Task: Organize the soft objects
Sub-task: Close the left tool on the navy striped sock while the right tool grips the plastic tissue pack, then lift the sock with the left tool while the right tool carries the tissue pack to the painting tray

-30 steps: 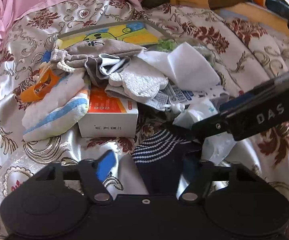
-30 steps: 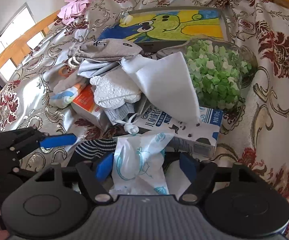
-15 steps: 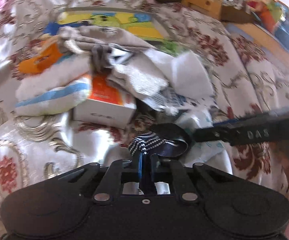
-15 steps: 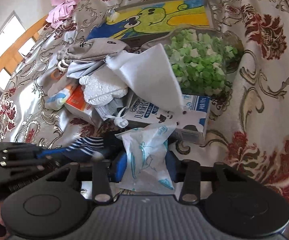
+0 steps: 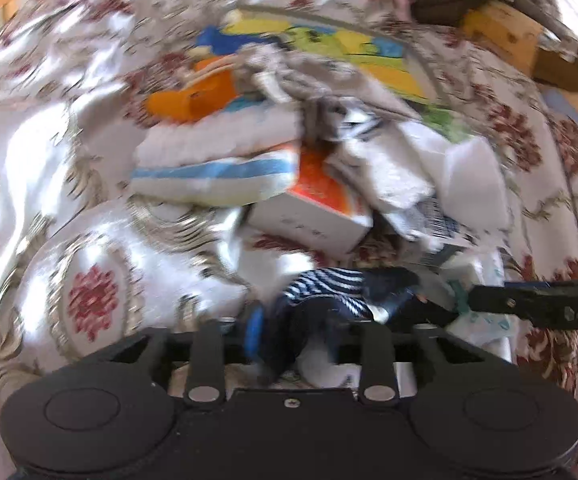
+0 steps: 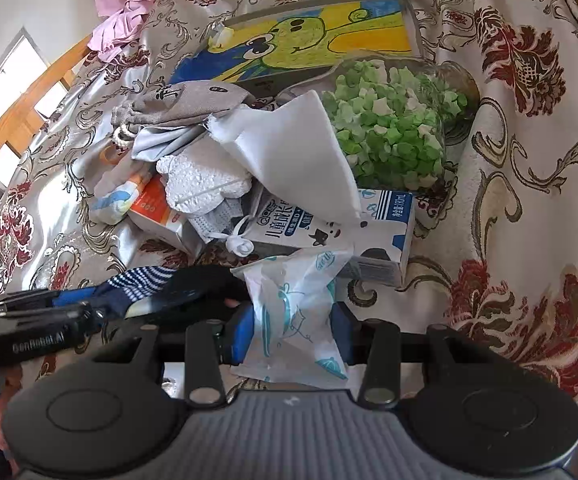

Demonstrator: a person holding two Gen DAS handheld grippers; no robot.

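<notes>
Left gripper (image 5: 301,340) has the navy striped sock (image 5: 325,286) between its jaws, which just reopened (blurry shot). Behind it, an orange-and-white box (image 5: 309,208) mid-bedspread (image 5: 89,260), striped towel (image 5: 213,168) beside it.

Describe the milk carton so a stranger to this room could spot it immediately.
Start at the flowered bedspread and find the heap of cloths and boxes in front of the frog drawing. At the heap's near right edge, just below the clear container of green and white paper bits, lies the milk carton on its side. It alone is blue and white with printed lettering.
</notes>
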